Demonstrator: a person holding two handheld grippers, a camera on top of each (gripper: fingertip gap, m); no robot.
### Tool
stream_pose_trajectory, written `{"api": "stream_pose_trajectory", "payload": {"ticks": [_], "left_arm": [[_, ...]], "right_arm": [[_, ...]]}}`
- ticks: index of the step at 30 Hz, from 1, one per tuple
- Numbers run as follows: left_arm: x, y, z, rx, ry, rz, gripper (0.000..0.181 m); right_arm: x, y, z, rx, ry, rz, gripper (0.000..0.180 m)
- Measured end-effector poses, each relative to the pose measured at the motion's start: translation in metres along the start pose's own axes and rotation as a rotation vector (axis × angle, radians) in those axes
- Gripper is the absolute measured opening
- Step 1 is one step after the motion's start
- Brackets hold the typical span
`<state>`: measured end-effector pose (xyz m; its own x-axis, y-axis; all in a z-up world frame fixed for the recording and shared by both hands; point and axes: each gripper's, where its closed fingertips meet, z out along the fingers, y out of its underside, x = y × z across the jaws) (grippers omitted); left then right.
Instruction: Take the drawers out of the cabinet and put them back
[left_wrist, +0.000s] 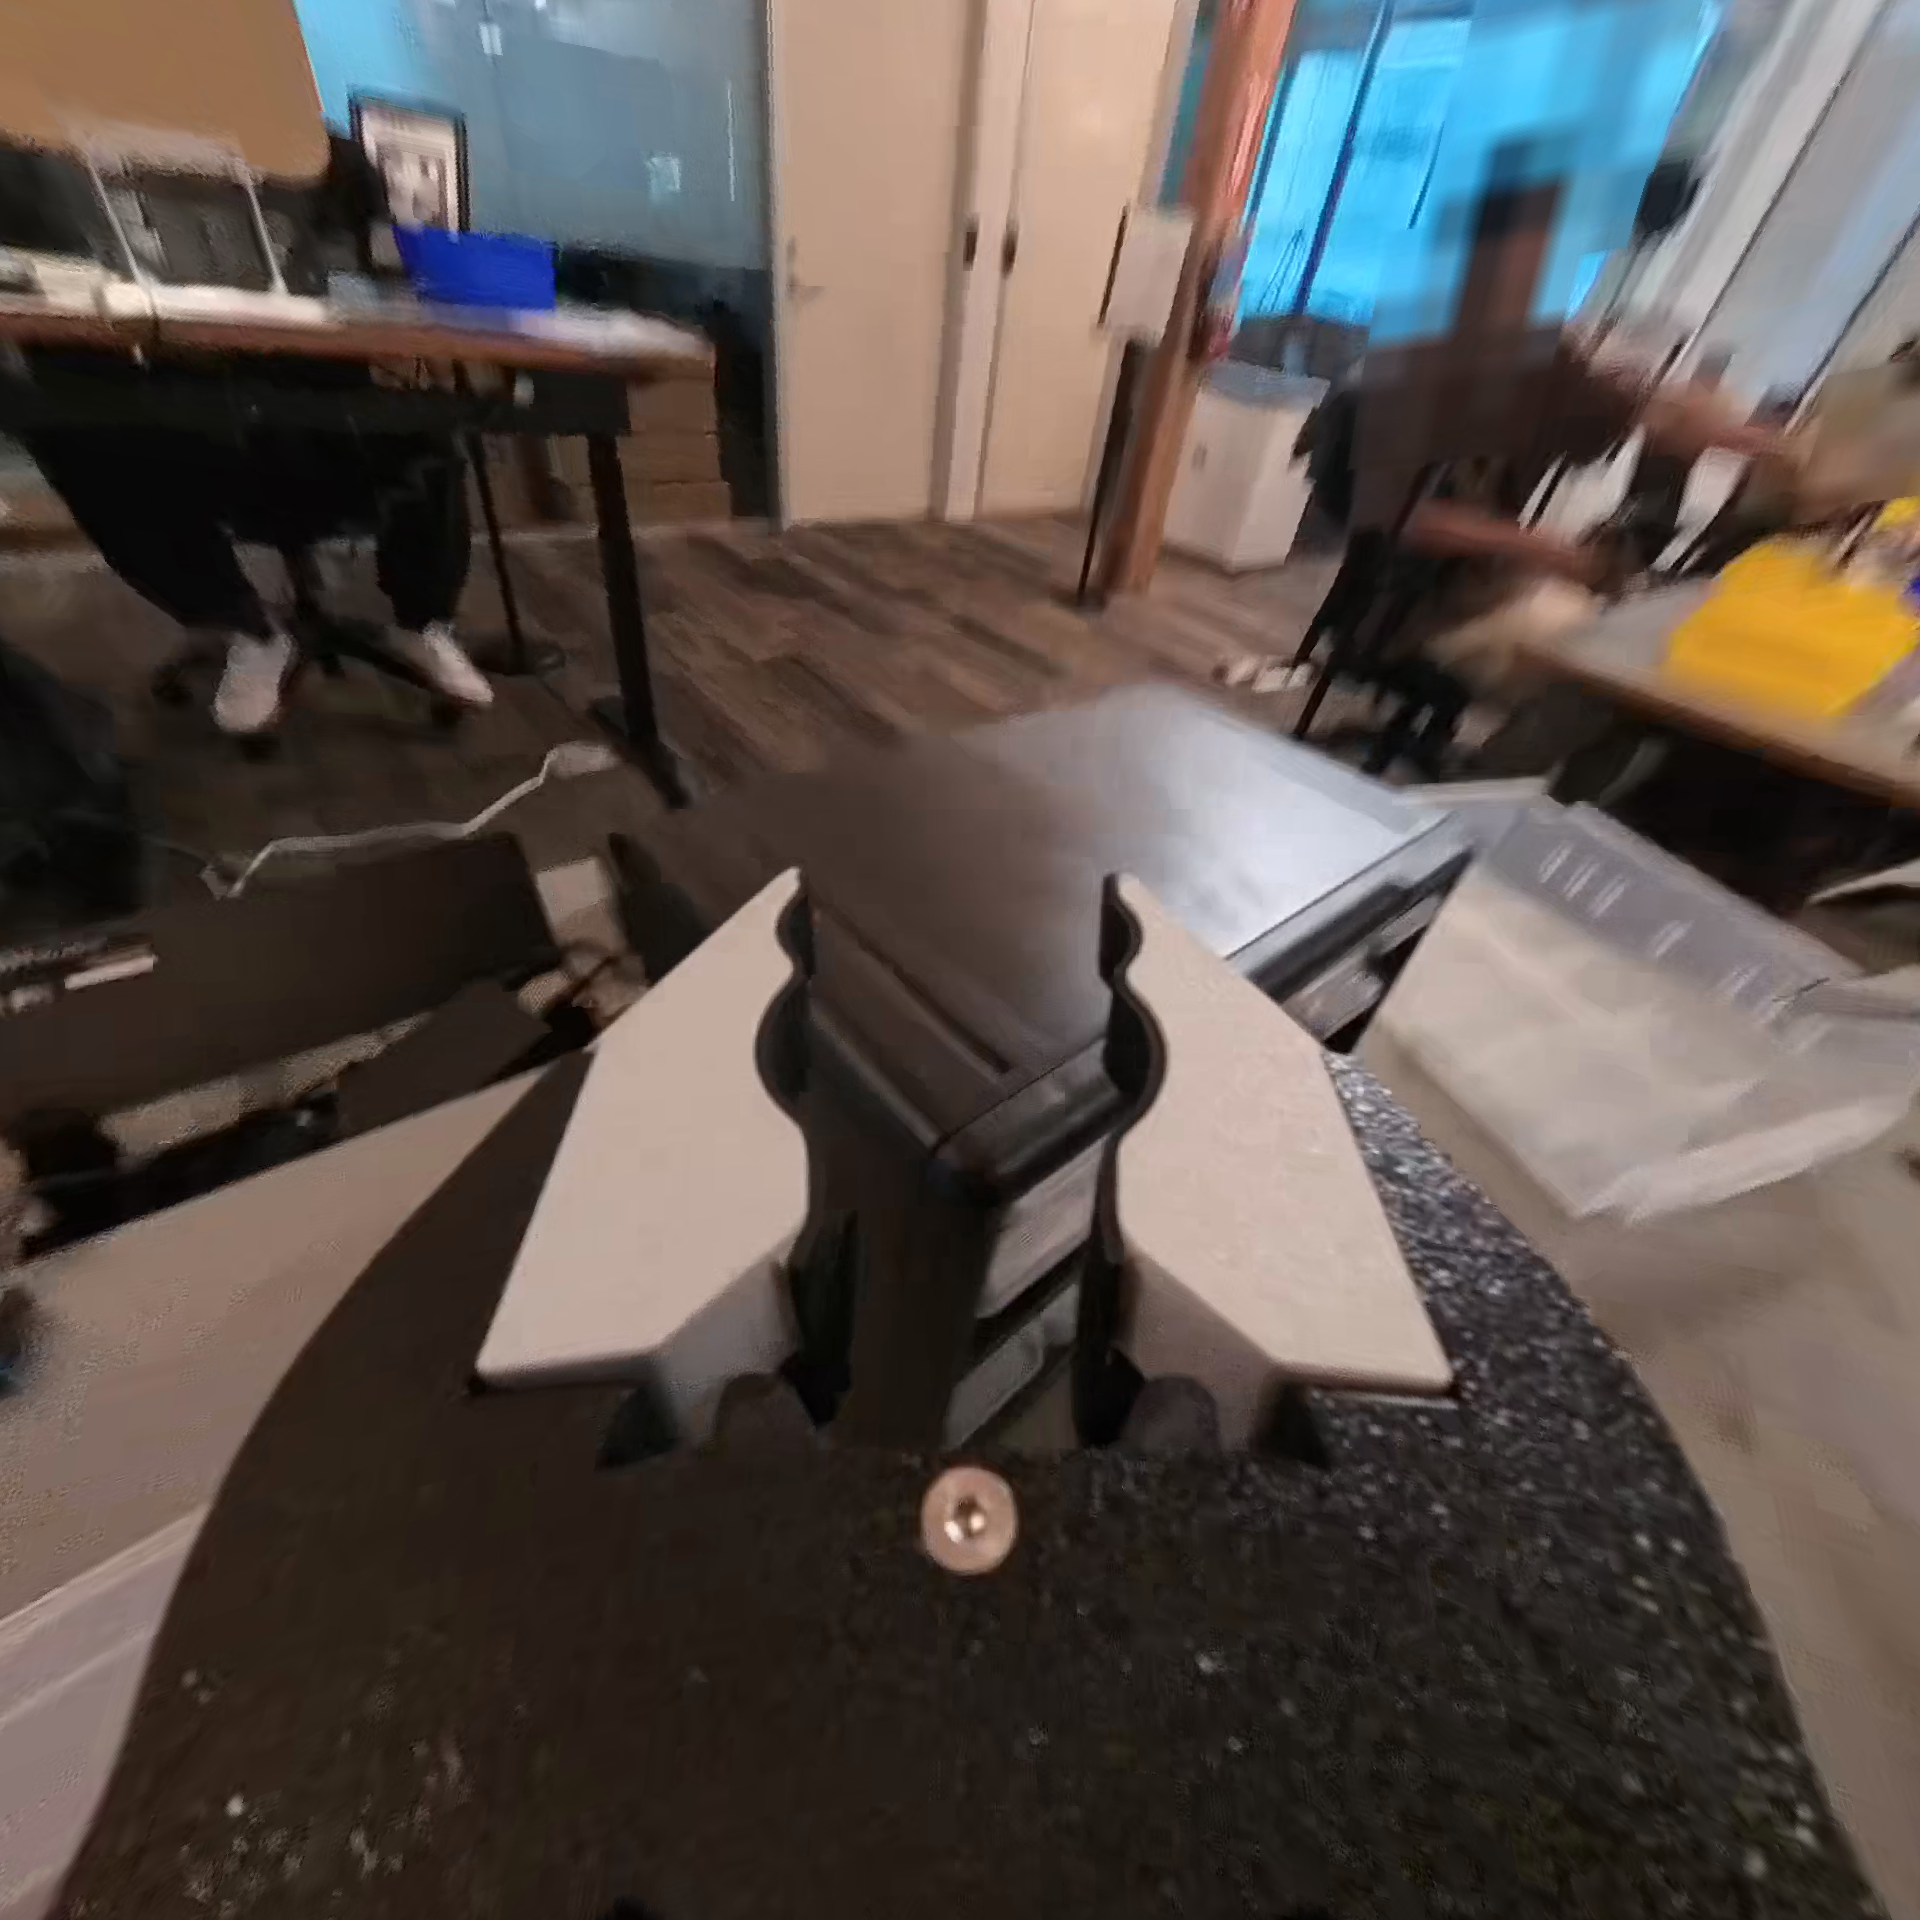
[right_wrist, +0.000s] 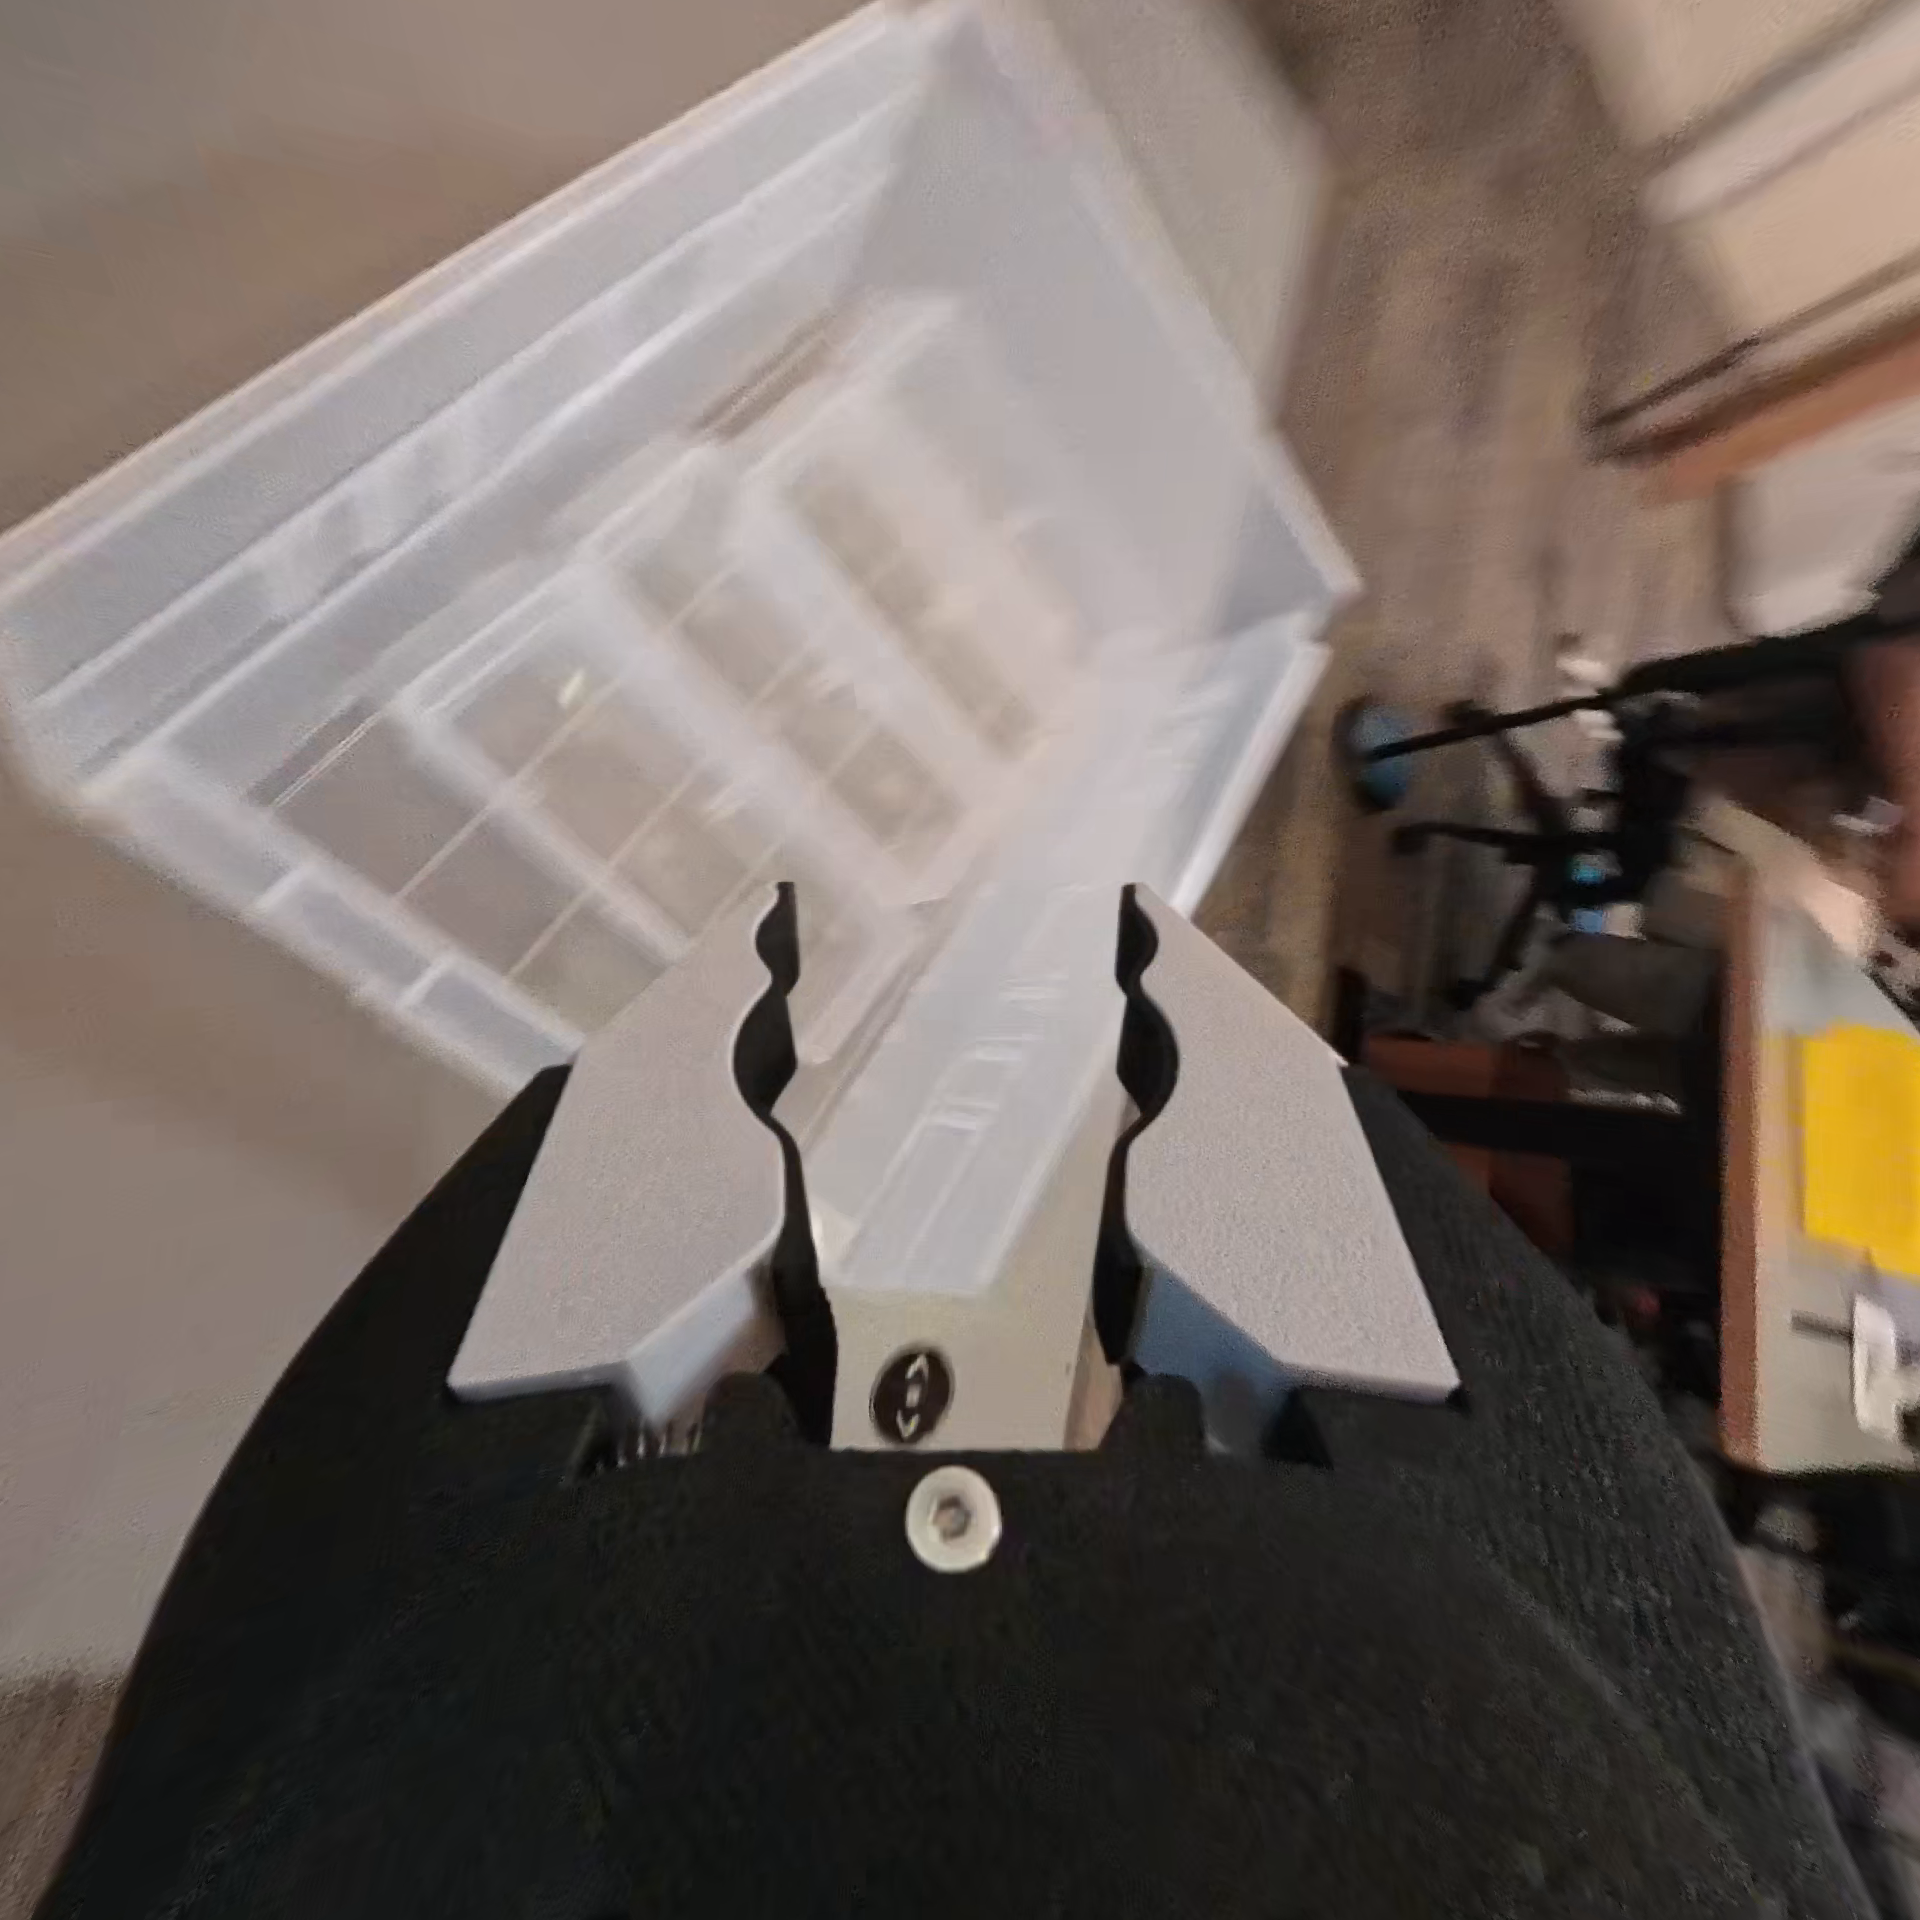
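In the left wrist view my left gripper (left_wrist: 956, 894) is closed around the near top corner of the black cabinet (left_wrist: 1195, 810), which stands on the beige table (left_wrist: 1714, 1351). Drawer fronts show below between the fingers. A clear plastic drawer (left_wrist: 1621, 997) shows blurred to the cabinet's right. In the right wrist view my right gripper (right_wrist: 956, 904) is shut on one wall of the clear drawer (right_wrist: 644, 582) with ribbed dividers. The drawer is tilted over the table (right_wrist: 156, 260).
A desk with a seated person's legs (left_wrist: 343, 582) is at the back left. A black seat back (left_wrist: 270, 966) lies left of the table. A side table with a yellow item (left_wrist: 1787, 634) is at the right. A black stand (right_wrist: 1621, 790) and a wooden unit (right_wrist: 1860, 1132) are right of the drawer.
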<state>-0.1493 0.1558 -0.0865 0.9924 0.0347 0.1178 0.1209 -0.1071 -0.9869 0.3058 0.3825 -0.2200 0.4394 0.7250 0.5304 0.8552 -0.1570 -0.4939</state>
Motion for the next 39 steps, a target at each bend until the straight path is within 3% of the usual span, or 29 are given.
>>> {"api": "stream_pose_trajectory", "payload": {"ticks": [3,5,8,12,16,18,19,24,29,35,39], "left_arm": [[0.002,-0.028,-0.035,0.131,-0.083,0.055,0.064],[0.006,-0.038,-0.058,0.197,-0.11,0.025,0.084],[0.024,-0.037,-0.085,0.204,-0.04,-0.051,0.108],[0.032,-0.017,-0.125,0.184,-0.058,-0.053,0.109],[0.043,-0.011,-0.179,0.334,-0.182,0.187,0.086],[0.035,0.003,-0.199,0.267,-0.349,0.366,0.077],[0.031,0.017,-0.203,0.194,-0.387,0.392,0.083],[0.005,0.109,-0.211,-0.09,-0.396,0.224,0.108],[-0.011,0.182,-0.218,-0.269,-0.413,0.155,0.115],[-0.023,0.215,-0.205,-0.38,-0.419,0.142,0.104],[-0.03,0.226,-0.201,-0.439,-0.459,0.202,0.078]], "right_arm": [[0.038,0.025,-0.016,0.191,0.229,0.259,0.064],[0.048,0.054,-0.014,0.239,0.28,0.461,0.064],[0.039,0.086,0.007,0.265,0.221,0.667,0.064],[0.02,0.089,0.034,0.331,0.062,0.79,0.056],[0.016,0.089,0.048,0.312,0.0,0.823,0.033],[0.017,0.085,0.05,0.344,-0.019,0.867,0.018],[0.017,0.084,0.05,0.352,-0.035,0.876,0.007],[0.011,0.086,0.045,0.307,-0.014,0.816,0.005],[-0.002,0.097,0.029,0.266,-0.069,0.744,0.006],[-0.009,0.109,0.016,0.287,-0.29,0.647,0.005],[-0.007,0.115,0.012,0.322,-0.448,0.525,0.004]]}}
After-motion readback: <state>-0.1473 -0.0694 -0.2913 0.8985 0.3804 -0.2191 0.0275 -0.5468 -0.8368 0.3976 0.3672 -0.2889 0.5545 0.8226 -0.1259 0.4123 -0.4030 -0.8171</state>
